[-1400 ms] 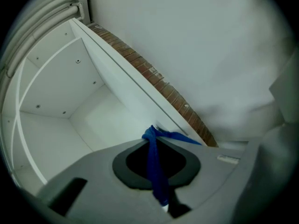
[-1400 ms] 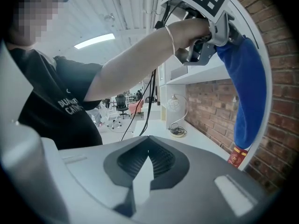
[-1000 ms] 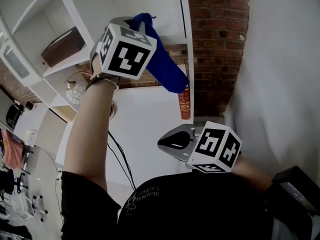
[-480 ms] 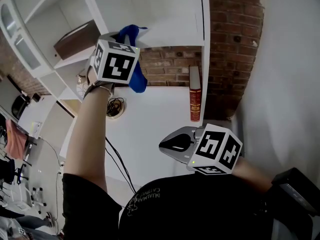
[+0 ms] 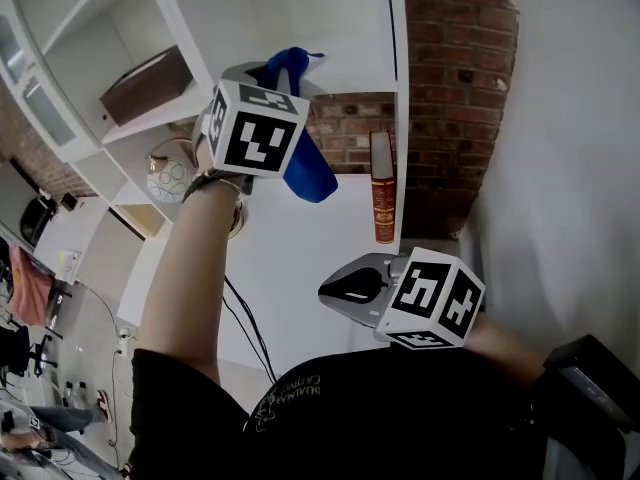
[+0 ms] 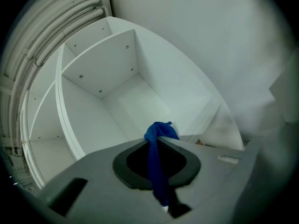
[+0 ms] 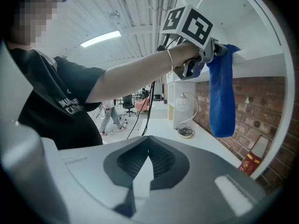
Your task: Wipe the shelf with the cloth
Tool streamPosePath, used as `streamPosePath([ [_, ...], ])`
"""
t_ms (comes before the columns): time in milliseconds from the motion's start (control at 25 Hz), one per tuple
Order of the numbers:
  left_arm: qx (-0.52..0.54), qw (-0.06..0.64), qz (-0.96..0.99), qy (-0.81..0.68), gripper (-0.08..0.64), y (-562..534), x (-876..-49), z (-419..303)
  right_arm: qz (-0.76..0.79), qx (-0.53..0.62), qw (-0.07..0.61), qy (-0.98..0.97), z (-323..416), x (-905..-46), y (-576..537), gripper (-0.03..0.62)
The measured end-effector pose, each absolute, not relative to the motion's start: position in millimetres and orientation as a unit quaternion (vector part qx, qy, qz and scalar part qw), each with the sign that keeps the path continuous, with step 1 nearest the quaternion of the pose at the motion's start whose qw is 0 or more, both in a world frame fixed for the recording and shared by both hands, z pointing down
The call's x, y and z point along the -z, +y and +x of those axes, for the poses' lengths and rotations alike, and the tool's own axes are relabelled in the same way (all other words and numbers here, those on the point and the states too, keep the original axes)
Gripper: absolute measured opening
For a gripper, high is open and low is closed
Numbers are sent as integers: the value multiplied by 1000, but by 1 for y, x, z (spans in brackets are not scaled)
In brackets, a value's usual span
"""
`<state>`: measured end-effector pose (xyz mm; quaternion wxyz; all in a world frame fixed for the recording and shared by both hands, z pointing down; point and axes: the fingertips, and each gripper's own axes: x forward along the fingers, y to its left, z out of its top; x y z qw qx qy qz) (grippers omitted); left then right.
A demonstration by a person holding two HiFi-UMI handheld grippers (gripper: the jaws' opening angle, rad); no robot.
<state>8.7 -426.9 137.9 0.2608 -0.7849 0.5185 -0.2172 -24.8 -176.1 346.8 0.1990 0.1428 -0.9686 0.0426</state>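
Your left gripper point(image 5: 268, 70) is clamped on the deep blue fabric cloth point(image 5: 306, 164). In the left gripper view the jaws pinch it near its top, so a small tuft pokes out past the tips and the rest hangs down in a loose strip. You hold it raised at the front edge of the white shelf board point(image 5: 345, 80), with the bare white compartment open straight ahead of the jaws.

Your right gripper point(image 5: 324, 290) sits low in front of your chest, jaws together with nothing between them, well apart from the shelf and taking no part.

As for progress, the fetching and lifting look done: the cloth is in hand and up at the shelf. The wiping itself I judge to be barely begun or not begun. Most of the cloth dangles below the board over the white desk point(image 5: 300, 258), not spread on the shelf surface. Whether the tuft touches the board's edge, I cannot tell.

What is left is nearly the whole job. You need to bring the fabric onto the shelf floor and pass it across. The red hardback book point(image 5: 383, 190) stands below on the desk against the upright, clear of the shelf.
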Motion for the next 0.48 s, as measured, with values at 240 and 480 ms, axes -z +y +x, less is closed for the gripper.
streamPosePath([
  [240, 201, 264, -808, 487, 20, -412, -137, 48, 153, -48, 194, -968, -15, -347, -177, 9],
  [480, 196, 281, -826, 448, 20, -399, -138, 95, 169, -53, 186, -966, 1, -347, -180, 9],
])
